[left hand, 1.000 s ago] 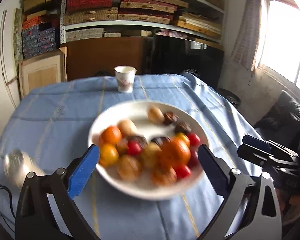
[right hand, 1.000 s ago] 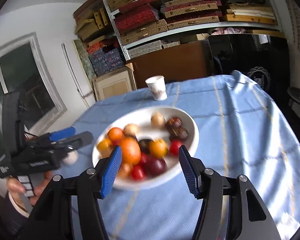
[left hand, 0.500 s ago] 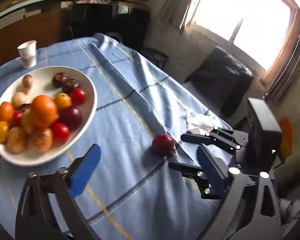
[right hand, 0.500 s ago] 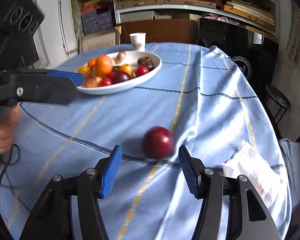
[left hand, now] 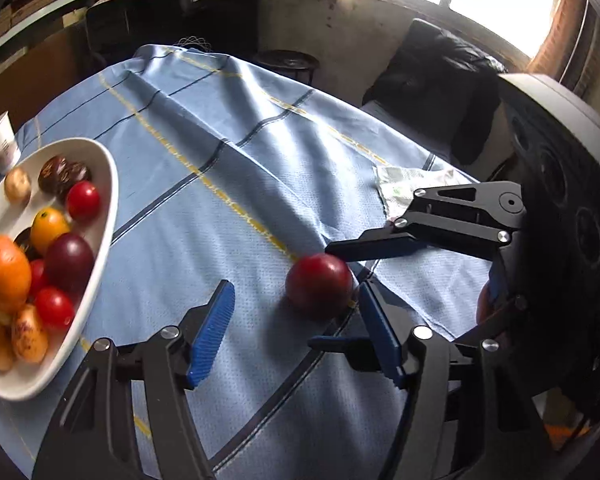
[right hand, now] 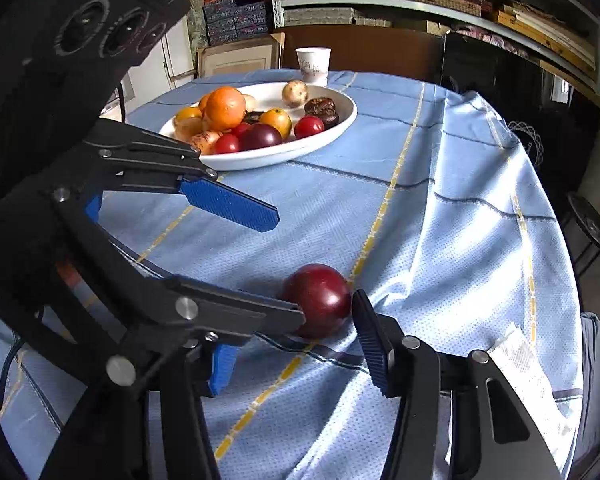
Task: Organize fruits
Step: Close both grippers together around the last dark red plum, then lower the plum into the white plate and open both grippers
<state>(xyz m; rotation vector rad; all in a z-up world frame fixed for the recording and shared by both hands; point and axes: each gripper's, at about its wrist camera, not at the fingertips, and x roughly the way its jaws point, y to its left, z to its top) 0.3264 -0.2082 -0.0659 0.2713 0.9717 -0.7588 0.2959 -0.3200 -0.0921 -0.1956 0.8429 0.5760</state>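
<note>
Plum, dark red and alone on the blue-clothed desk, well apart from the white bowl of fruit, now has both tools around it where a second ago they hung over the bowl. Right tool is closing on it, left tool narrowing too; no pad seems to touch yet, so the pickup looks imminent.

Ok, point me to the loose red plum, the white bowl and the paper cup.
Red plum [right hand: 316, 300]: right wrist view, middle of its front face.
White bowl [right hand: 300, 152]: right wrist view, bare near side of its outer wall.
Paper cup [right hand: 313, 65]: right wrist view, middle of its printed side.
</note>
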